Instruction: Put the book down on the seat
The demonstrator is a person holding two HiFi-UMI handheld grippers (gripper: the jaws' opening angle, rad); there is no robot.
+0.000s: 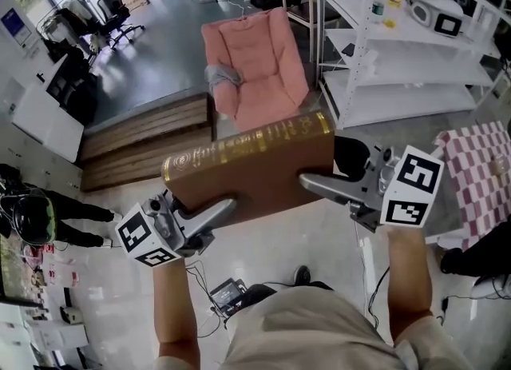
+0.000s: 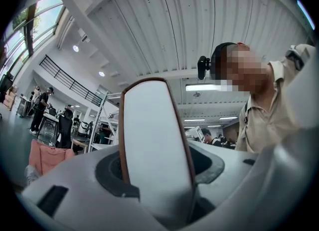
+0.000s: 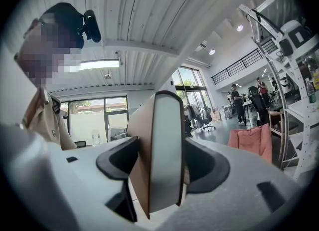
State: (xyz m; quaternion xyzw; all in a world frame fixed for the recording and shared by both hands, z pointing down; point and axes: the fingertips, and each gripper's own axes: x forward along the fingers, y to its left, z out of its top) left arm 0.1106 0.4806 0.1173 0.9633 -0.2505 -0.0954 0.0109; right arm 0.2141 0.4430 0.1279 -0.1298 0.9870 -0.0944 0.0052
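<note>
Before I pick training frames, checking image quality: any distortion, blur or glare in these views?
Head view: sharp, shelving bows mildly. Left gripper view: heavy fisheye, black corners, the book looms soft and pale. Right gripper view: same fisheye, windows blown out.

Glossy grey floor (image 1: 160,65), white metal shelving (image 1: 415,49), wooden platform (image 1: 144,141), checked tablecloth (image 1: 479,177), ribbed white ceiling (image 2: 164,20), tall windows (image 3: 94,117)

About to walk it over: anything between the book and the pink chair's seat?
Nothing visible blocks it. The book, clamped by the left gripper and right gripper, has open floor up to the pink chair. A grey cloth lies at its left side; the seat's middle looks bare.
</note>
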